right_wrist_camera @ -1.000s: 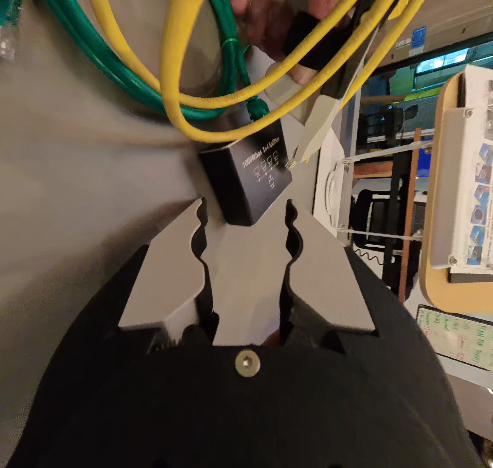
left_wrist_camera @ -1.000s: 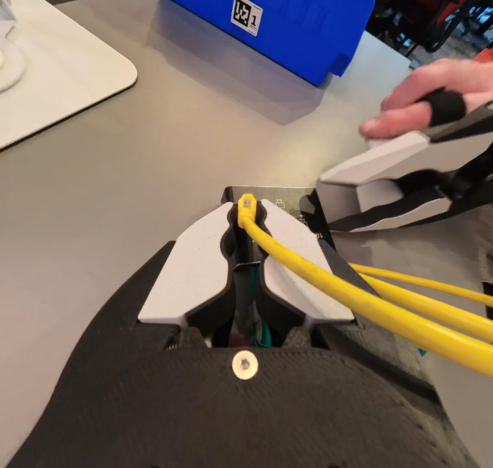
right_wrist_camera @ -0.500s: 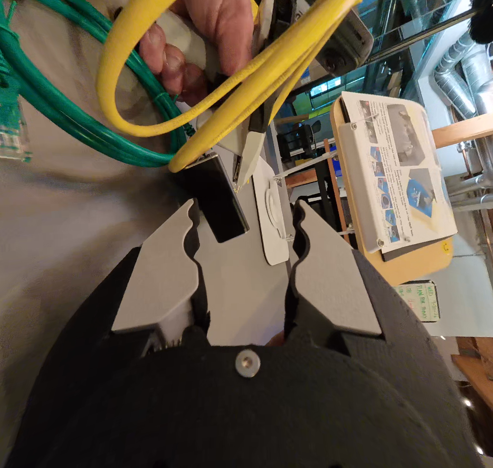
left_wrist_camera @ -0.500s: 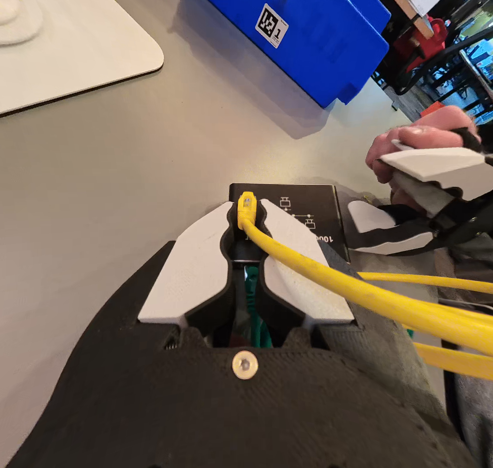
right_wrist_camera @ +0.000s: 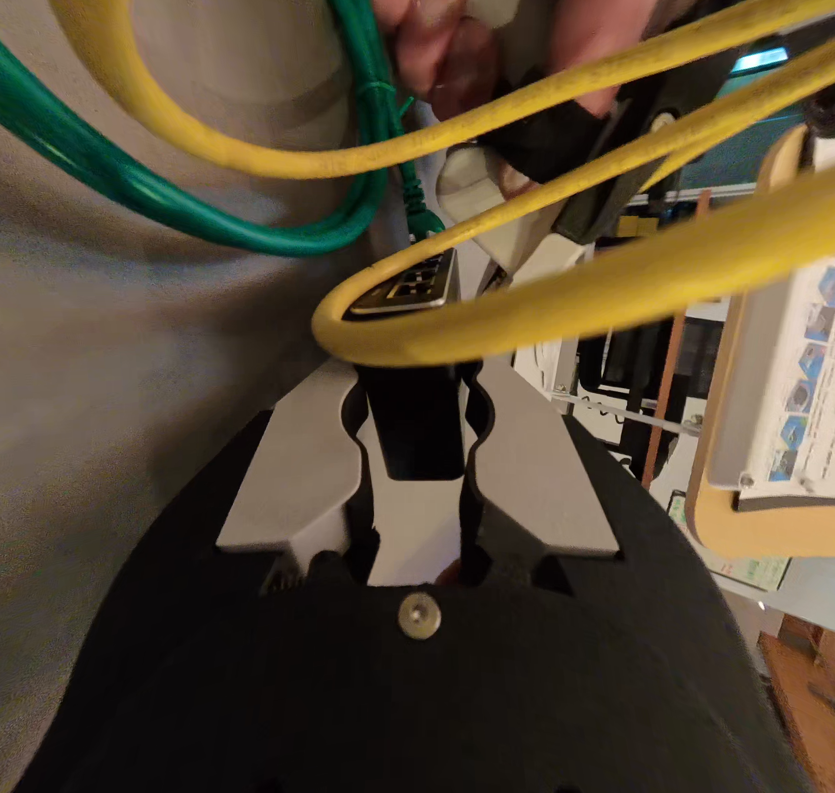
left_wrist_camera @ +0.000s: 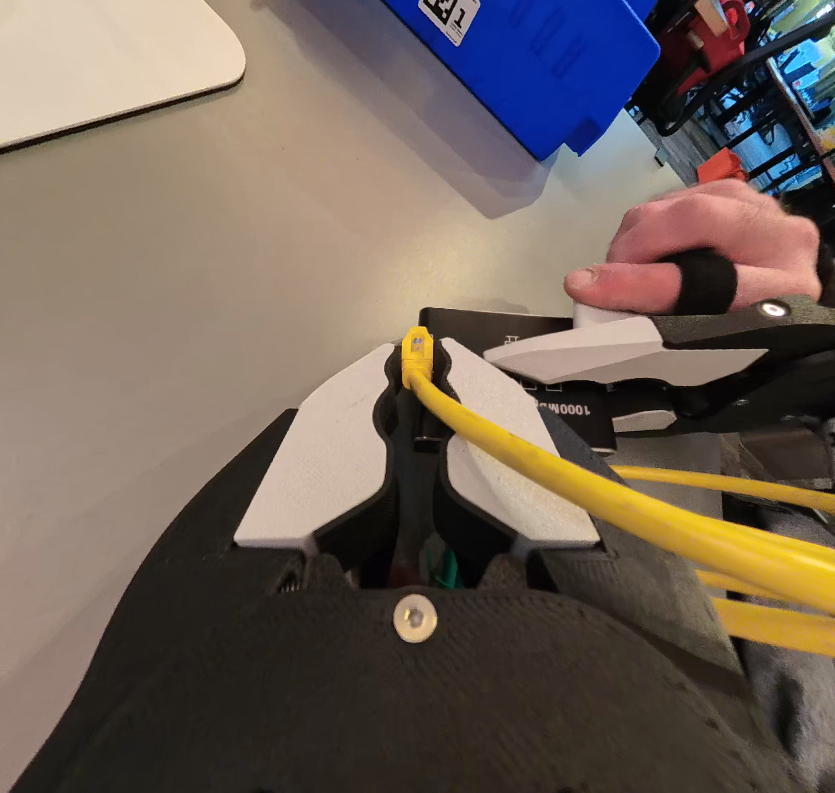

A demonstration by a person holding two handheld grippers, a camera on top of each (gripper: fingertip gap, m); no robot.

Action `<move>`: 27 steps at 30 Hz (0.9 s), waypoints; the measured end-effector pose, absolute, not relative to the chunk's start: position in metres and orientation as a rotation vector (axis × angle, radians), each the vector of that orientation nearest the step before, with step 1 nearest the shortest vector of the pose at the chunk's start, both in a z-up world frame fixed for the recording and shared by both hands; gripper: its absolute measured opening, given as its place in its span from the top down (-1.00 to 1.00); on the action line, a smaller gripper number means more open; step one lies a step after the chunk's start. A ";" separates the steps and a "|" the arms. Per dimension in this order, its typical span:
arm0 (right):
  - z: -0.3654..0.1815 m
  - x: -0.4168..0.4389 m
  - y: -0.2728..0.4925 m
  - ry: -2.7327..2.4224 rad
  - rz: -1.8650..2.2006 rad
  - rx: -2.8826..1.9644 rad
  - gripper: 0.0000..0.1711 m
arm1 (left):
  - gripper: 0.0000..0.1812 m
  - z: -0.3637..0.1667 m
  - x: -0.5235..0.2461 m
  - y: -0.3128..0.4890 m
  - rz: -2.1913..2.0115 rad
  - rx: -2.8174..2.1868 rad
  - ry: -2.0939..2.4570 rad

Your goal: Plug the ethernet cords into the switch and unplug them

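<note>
Beside the black switch (left_wrist_camera: pixel 492 333), the left gripper (left_wrist_camera: pixel 416 355) pinched a yellow plug (left_wrist_camera: pixel 416 350); the right gripper (right_wrist_camera: pixel 413 414) clamped the switch itself.

My left gripper (left_wrist_camera: pixel 418 355) pinches the yellow cord's plug (left_wrist_camera: pixel 416 350); my right gripper (right_wrist_camera: pixel 413 414) clamps the black switch (right_wrist_camera: pixel 418 428), green cord (right_wrist_camera: pixel 418 211) plugged in.

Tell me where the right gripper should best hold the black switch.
Across the plain narrow sides of the switch, coming from the end opposite its ports: the right gripper already straddles it there, leaving the port face clear for the yellow cord.
</note>
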State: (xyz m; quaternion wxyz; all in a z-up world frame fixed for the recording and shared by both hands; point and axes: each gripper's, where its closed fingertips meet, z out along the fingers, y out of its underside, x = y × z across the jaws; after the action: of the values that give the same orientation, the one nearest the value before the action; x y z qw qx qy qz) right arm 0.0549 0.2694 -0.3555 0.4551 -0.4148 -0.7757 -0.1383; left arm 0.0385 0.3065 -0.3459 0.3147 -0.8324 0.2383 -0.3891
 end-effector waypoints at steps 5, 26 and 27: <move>-0.352 0.044 0.279 -1.914 -0.432 -0.907 0.63 | 0.85 -0.343 0.038 0.308 -1.036 -2.174 0.610; -0.237 0.091 0.332 -1.508 -0.523 -0.981 0.62 | 0.86 -0.144 -0.018 0.282 -0.753 -1.561 0.655; -0.229 0.093 0.333 -1.490 -0.526 -0.983 0.63 | 0.86 -0.138 -0.015 0.274 -0.773 -1.540 0.668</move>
State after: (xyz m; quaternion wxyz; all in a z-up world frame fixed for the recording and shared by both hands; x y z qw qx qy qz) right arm 0.0934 0.3335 -0.2294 0.5974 -0.4234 -0.6421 -0.2269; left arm -0.0147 0.2742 -0.1380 0.6026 -0.6651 0.2883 -0.3338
